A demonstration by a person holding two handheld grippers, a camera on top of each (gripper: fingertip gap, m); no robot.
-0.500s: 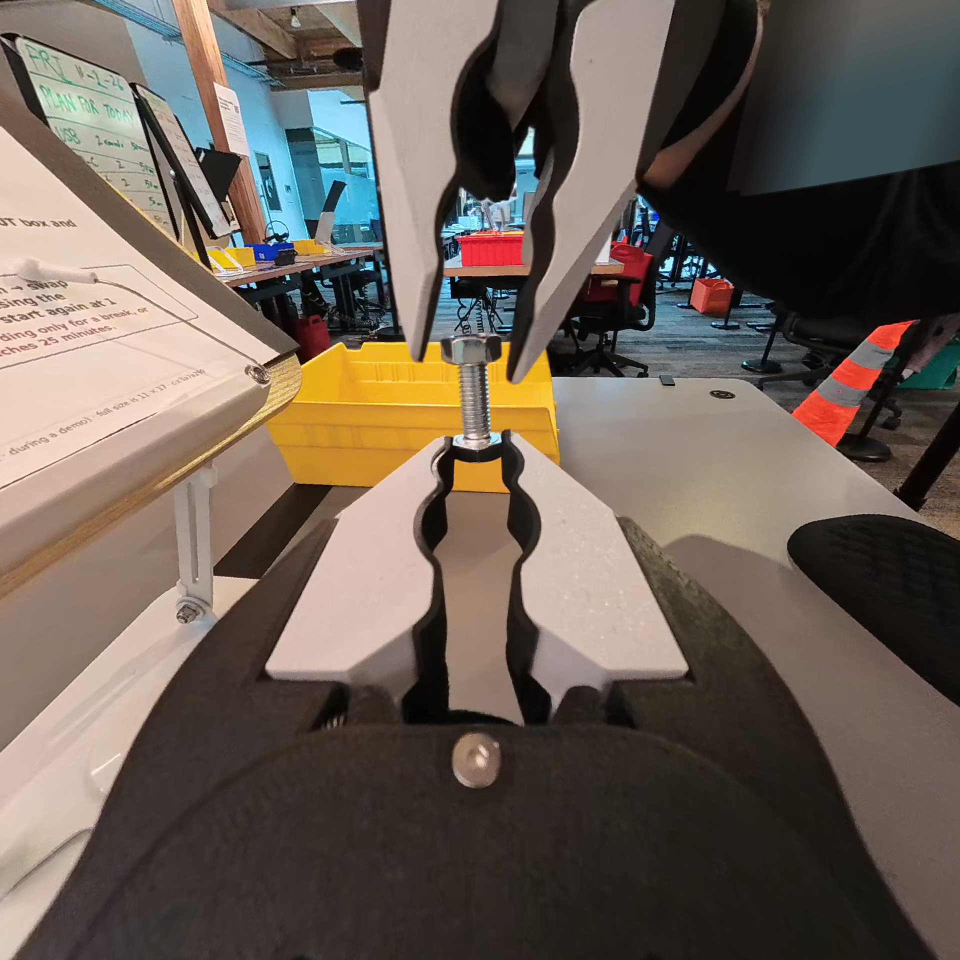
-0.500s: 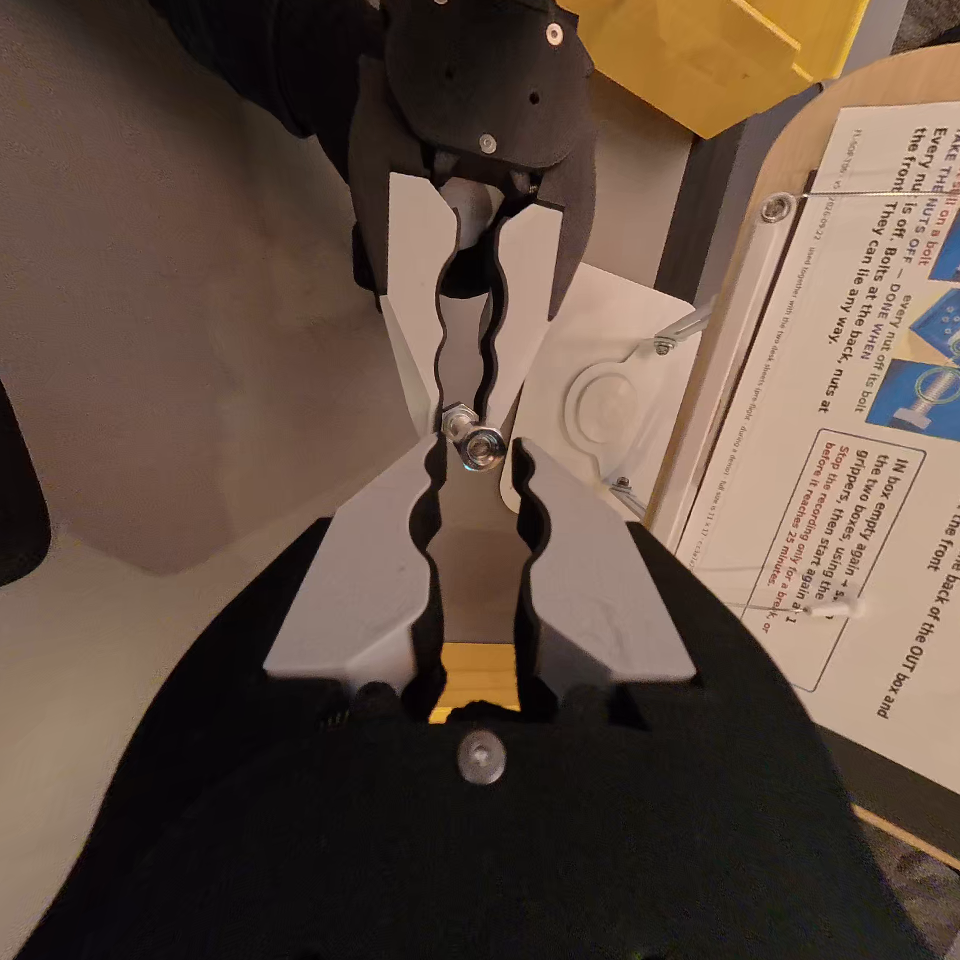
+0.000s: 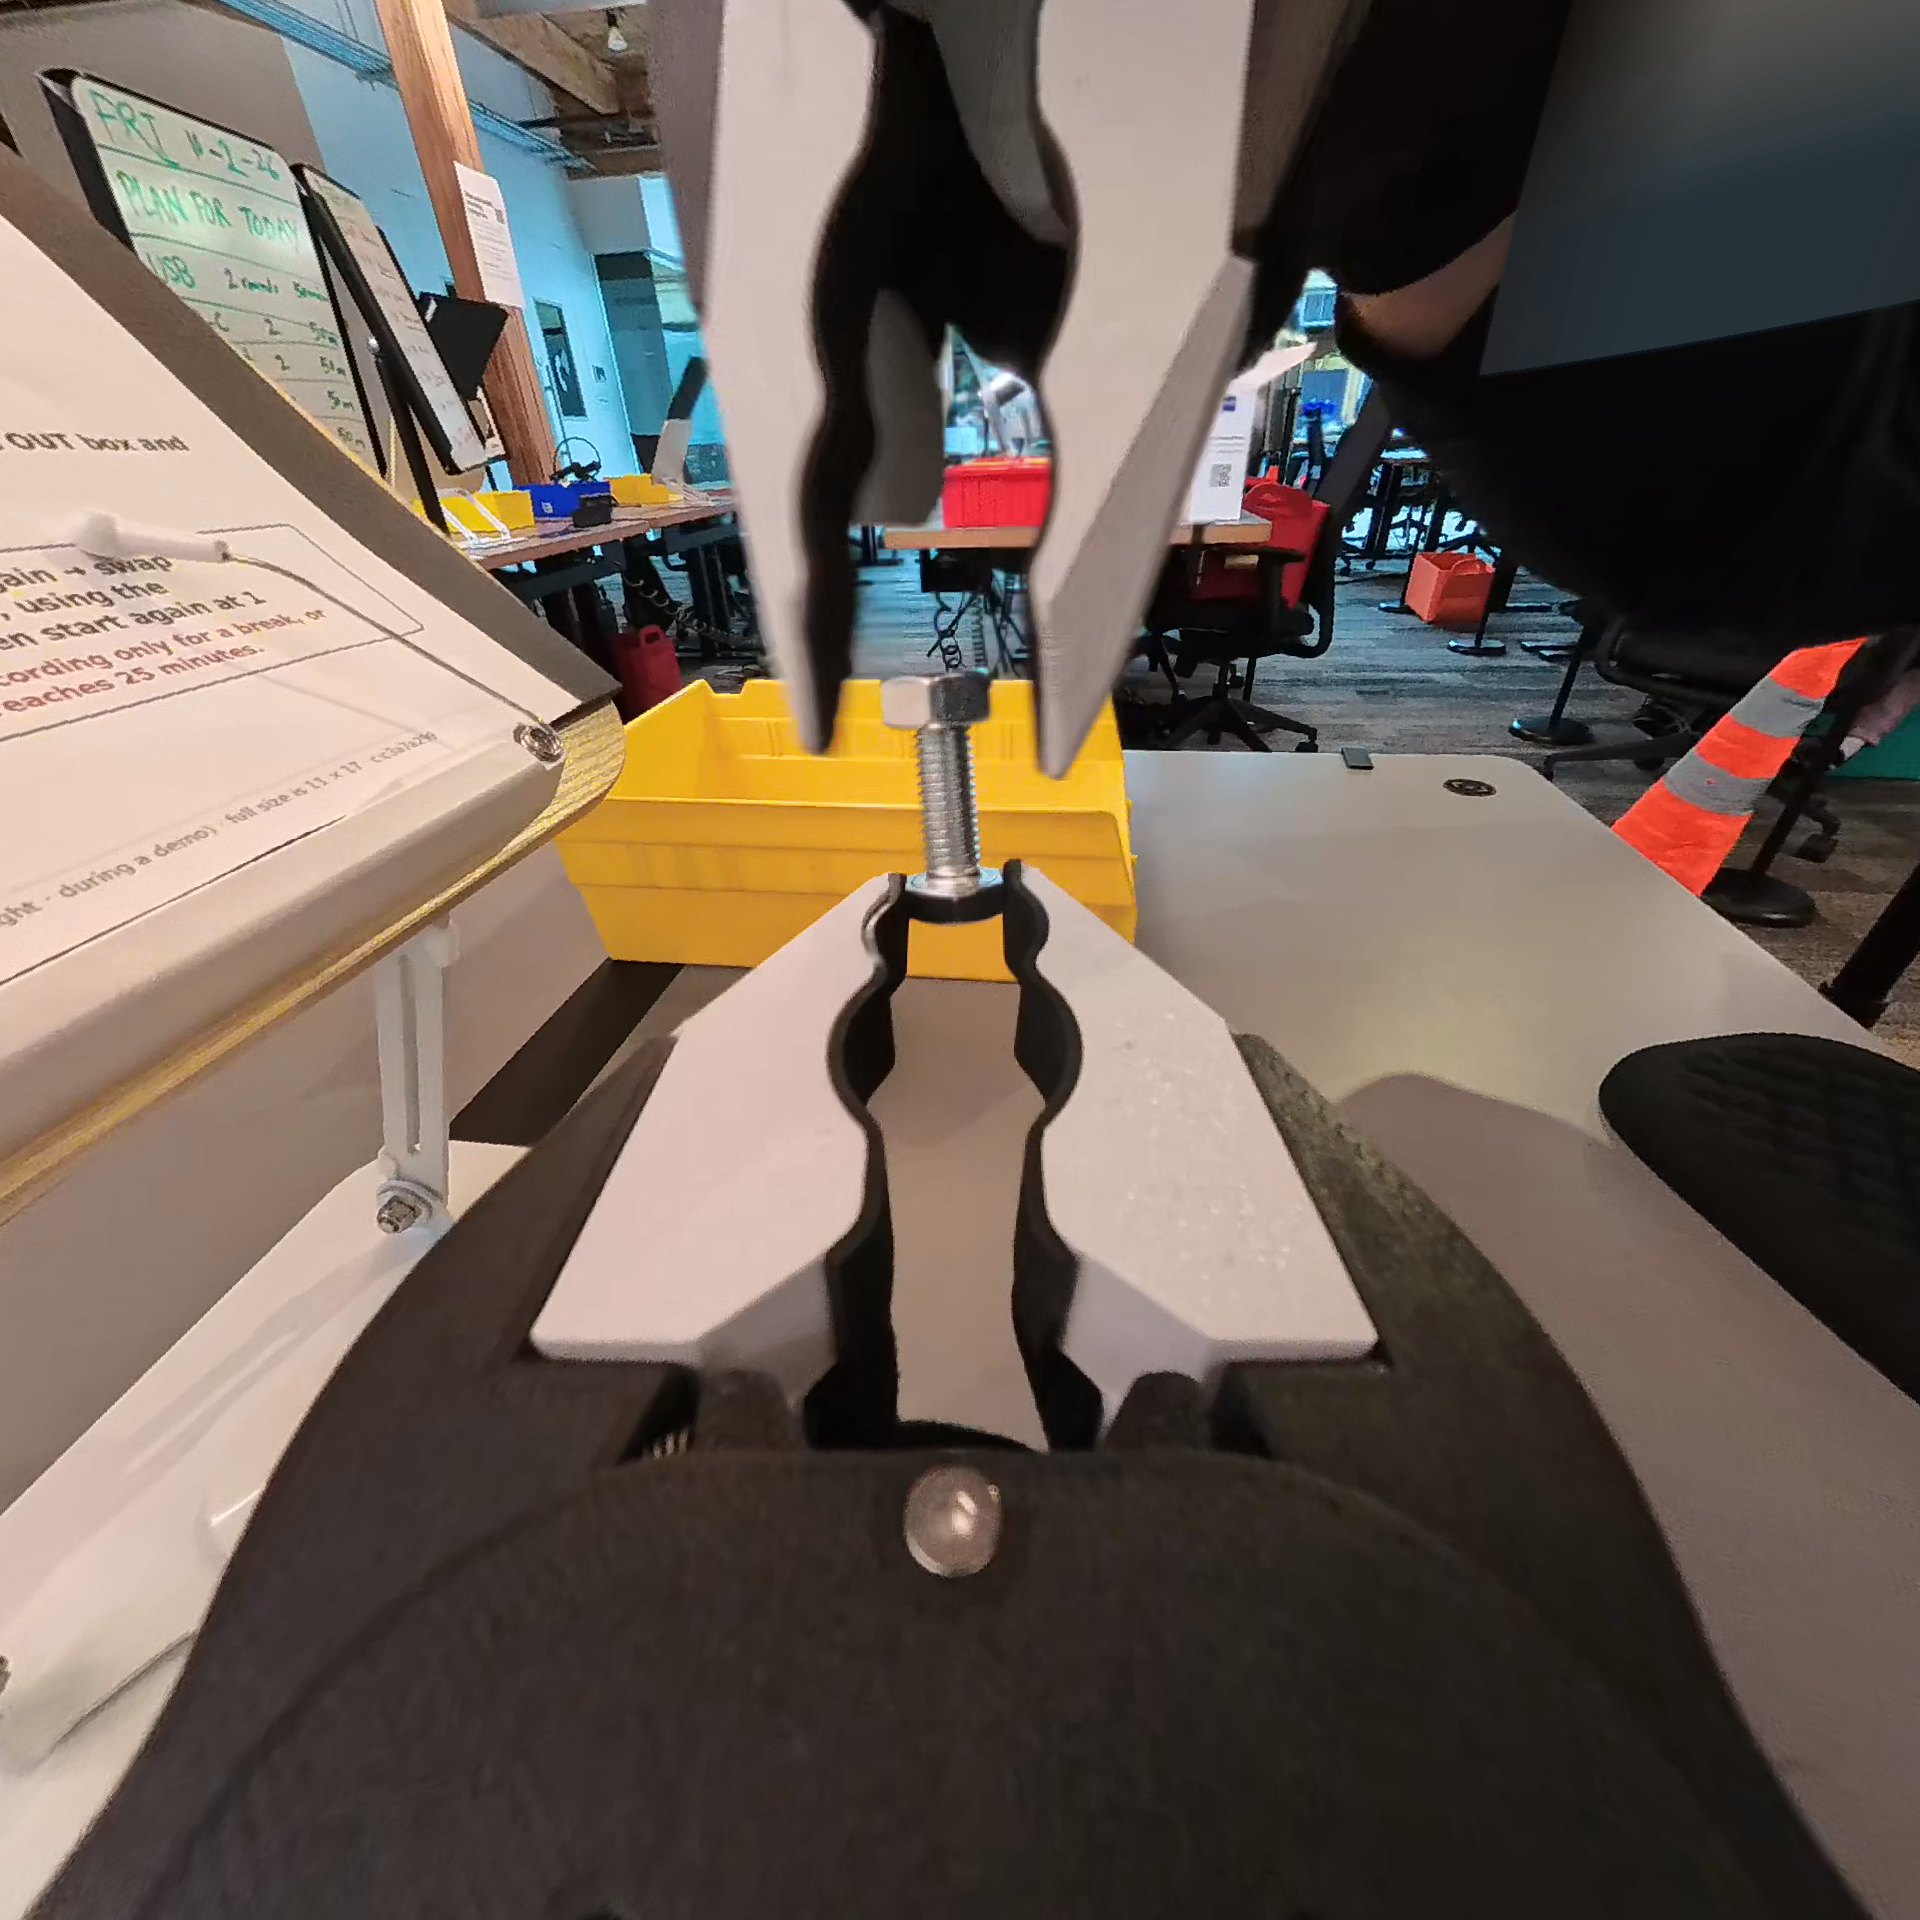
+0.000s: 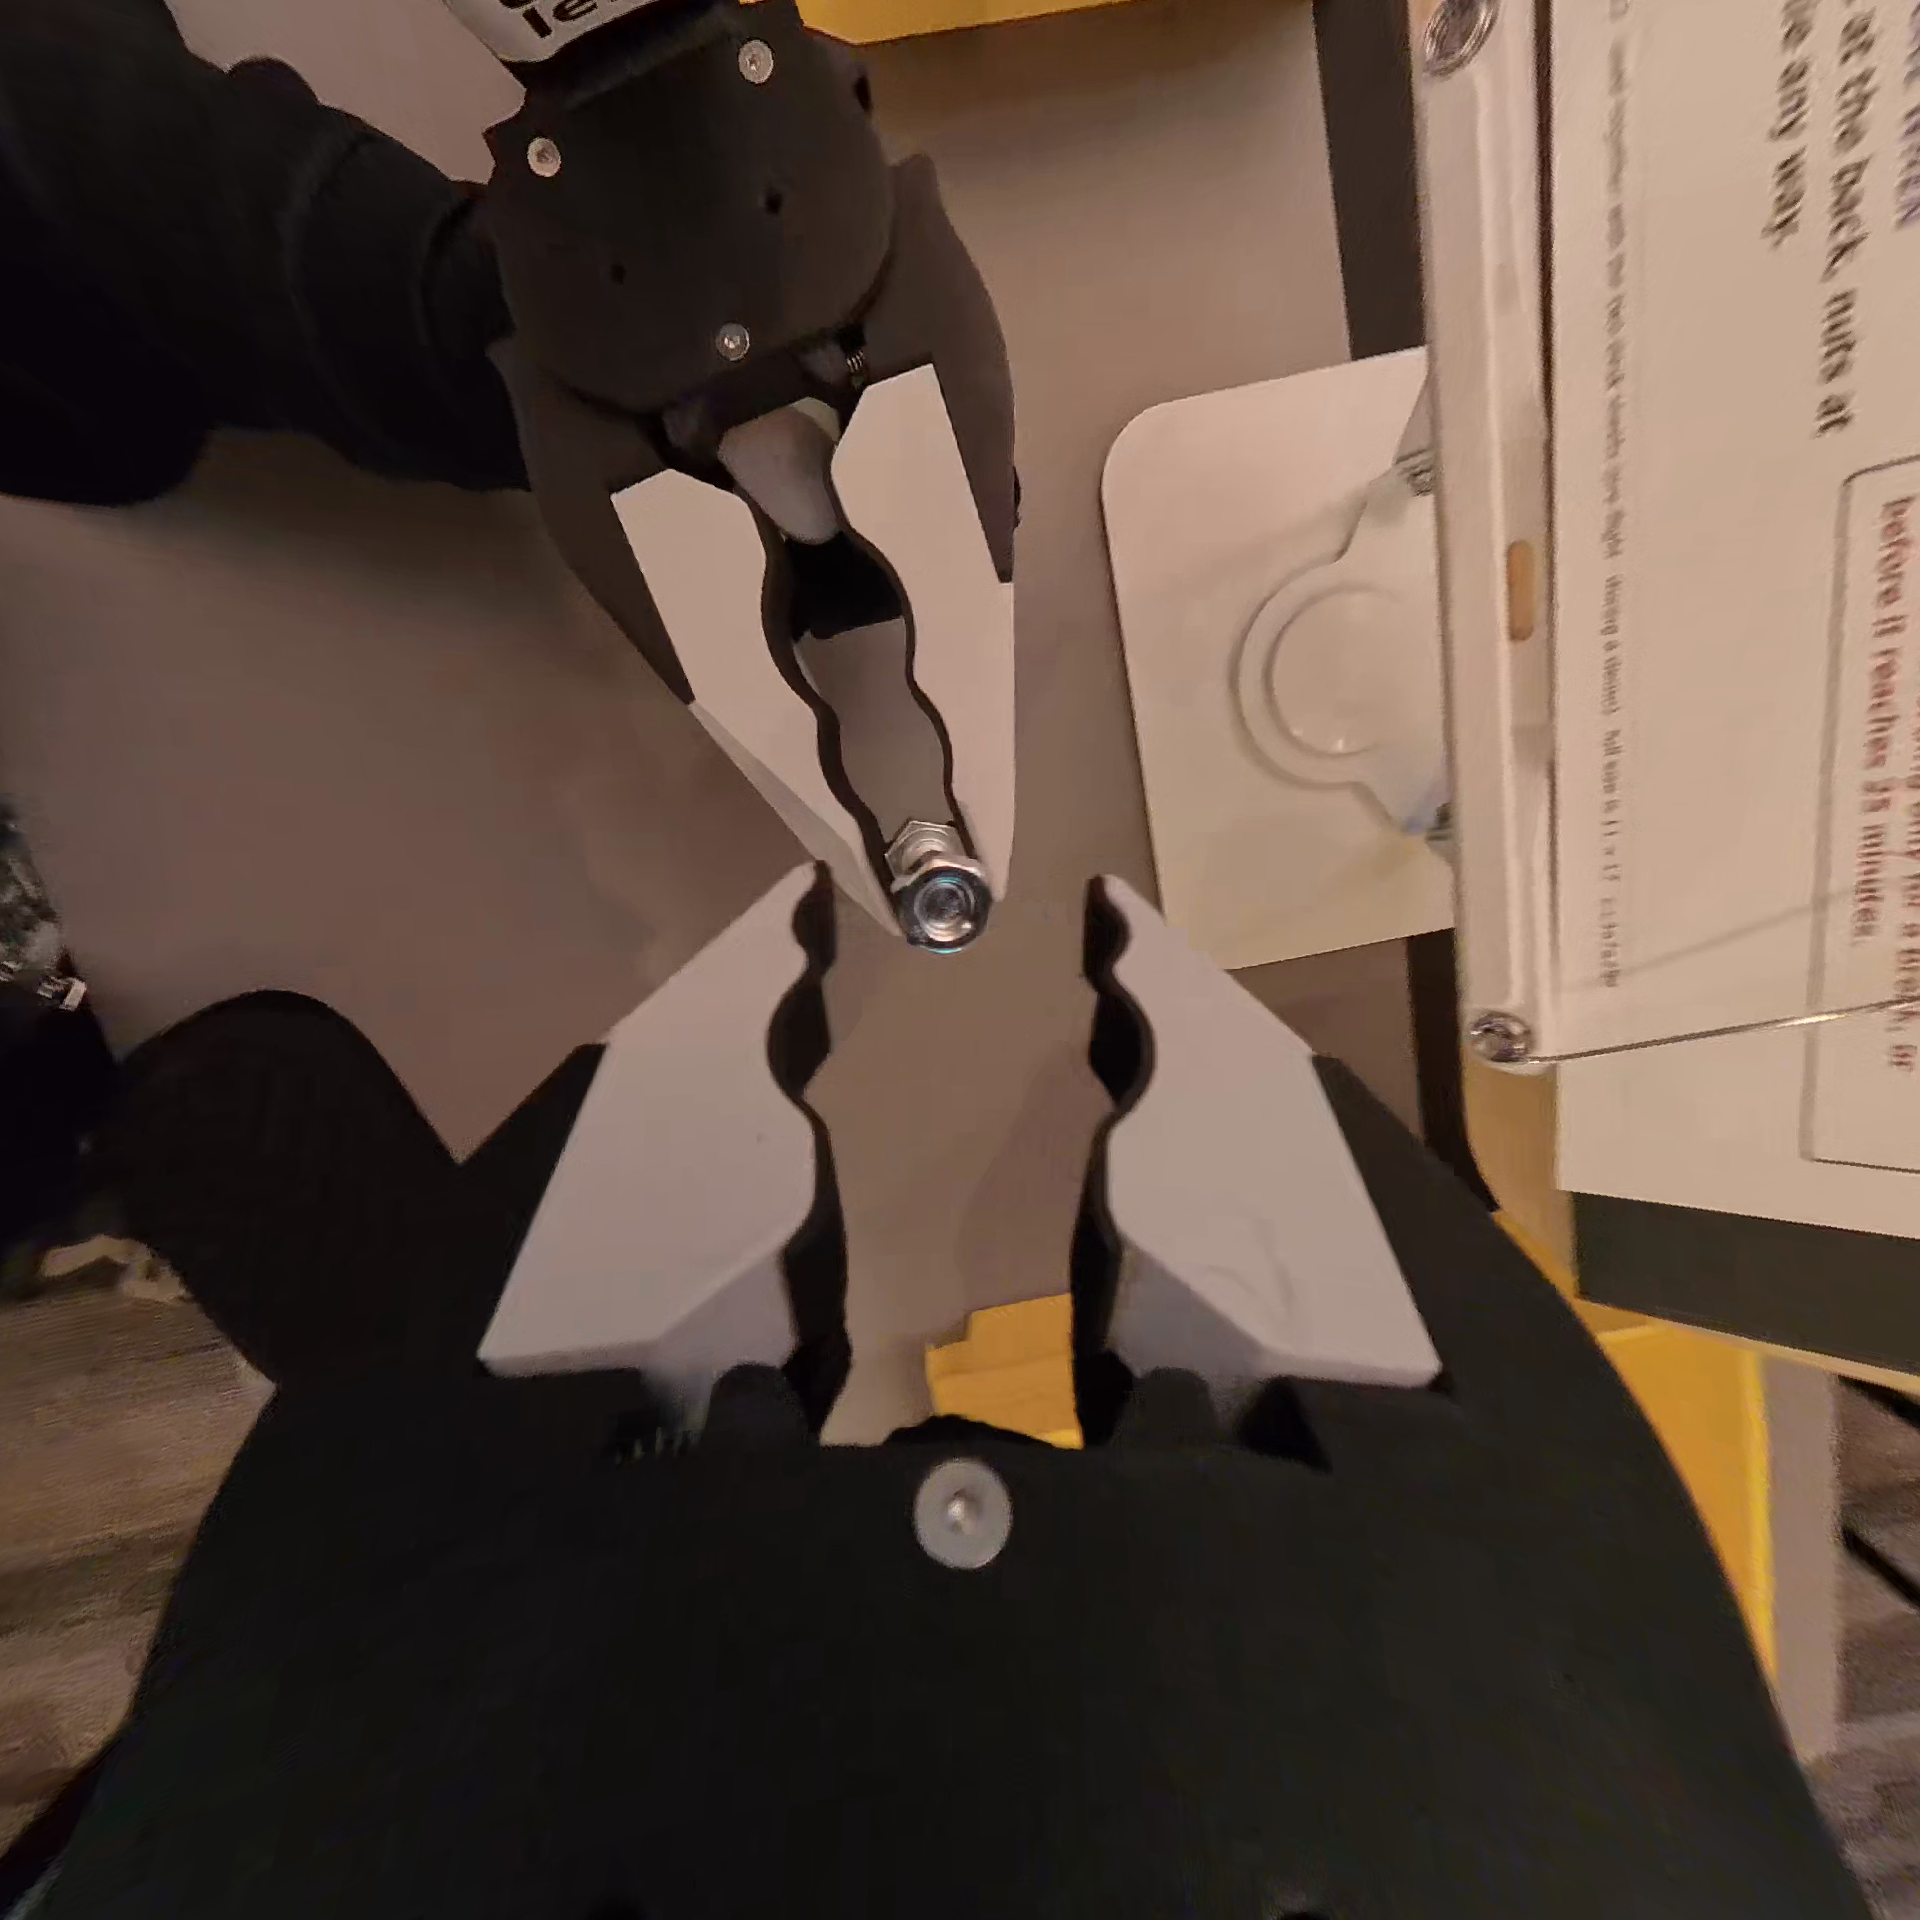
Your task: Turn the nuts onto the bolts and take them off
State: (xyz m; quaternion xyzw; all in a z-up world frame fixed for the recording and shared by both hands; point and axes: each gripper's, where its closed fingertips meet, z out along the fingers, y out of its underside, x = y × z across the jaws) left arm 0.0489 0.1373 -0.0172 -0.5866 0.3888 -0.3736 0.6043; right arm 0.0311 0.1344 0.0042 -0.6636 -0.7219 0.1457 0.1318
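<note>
A steel bolt [image 3: 948,790] stands upright in mid-air above the grey table [image 3: 1382,914], its threaded shaft rising from my left gripper [image 3: 951,899], whose white fingers [image 3: 769,1091] pinch a hex piece at its lower end; I cannot tell from here whether that piece is the nut or the bolt's head. A second hex piece [image 3: 933,701] caps the shaft's top, seen end-on in the right wrist view [image 4: 940,909]. My right gripper [image 4: 956,914] hangs over it from above with its tongs spread, one tip on each side of the top hex and neither touching it; in the left wrist view the same tips [image 3: 940,717] flank the hex with gaps on both sides. Just behind the bolt sits a yellow bin [image 3: 748,831] on the table. To the left, a tilted board [image 3: 270,790] carrying a printed sheet under a clear cover stands on a white base [image 4: 1247,540]. A black mesh chair arm [image 3: 1787,1153] shows at the right edge. Farther off lie an open workroom with desks, a red bin [image 3: 992,488], and an orange-and-grey cone [image 3: 1735,769] on the floor.
</note>
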